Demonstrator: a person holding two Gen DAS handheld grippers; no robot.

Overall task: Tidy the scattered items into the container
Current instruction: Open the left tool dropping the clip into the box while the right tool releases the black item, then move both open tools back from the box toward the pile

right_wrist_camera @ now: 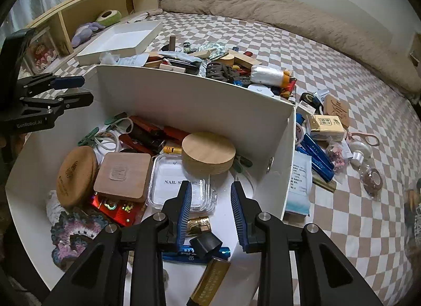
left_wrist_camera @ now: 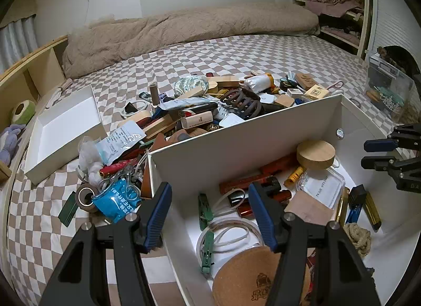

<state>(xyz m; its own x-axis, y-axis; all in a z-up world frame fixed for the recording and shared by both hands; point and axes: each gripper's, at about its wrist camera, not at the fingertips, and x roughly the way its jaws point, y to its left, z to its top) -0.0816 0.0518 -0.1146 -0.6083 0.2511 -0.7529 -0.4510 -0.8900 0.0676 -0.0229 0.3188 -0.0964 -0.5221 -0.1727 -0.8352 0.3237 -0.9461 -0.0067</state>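
Observation:
A tall white box (left_wrist_camera: 236, 153) (right_wrist_camera: 184, 100) stands on the checked bed, with a heap of scattered small items (left_wrist_camera: 210, 106) (right_wrist_camera: 223, 66) behind its far wall. Inside lie a round wooden lid (left_wrist_camera: 315, 154) (right_wrist_camera: 208, 156), a clear nail case (right_wrist_camera: 181, 187), a cork coaster (left_wrist_camera: 252, 274) and green clips (left_wrist_camera: 205, 210). My left gripper (left_wrist_camera: 209, 211) (right_wrist_camera: 79, 89) hangs open over the box's left side wall, nothing between its pads. My right gripper (right_wrist_camera: 211, 206) (left_wrist_camera: 368, 153) hovers over the box floor, its jaws narrowly apart and empty.
A shallow white lid (left_wrist_camera: 65, 132) (right_wrist_camera: 123, 37) lies left of the heap. A blue packet (left_wrist_camera: 118, 203) and tape roll (left_wrist_camera: 85, 196) sit by the box's left corner; blue tubes (right_wrist_camera: 318, 158) lie to its right. A beige duvet (left_wrist_camera: 184, 29) lines the far bed edge.

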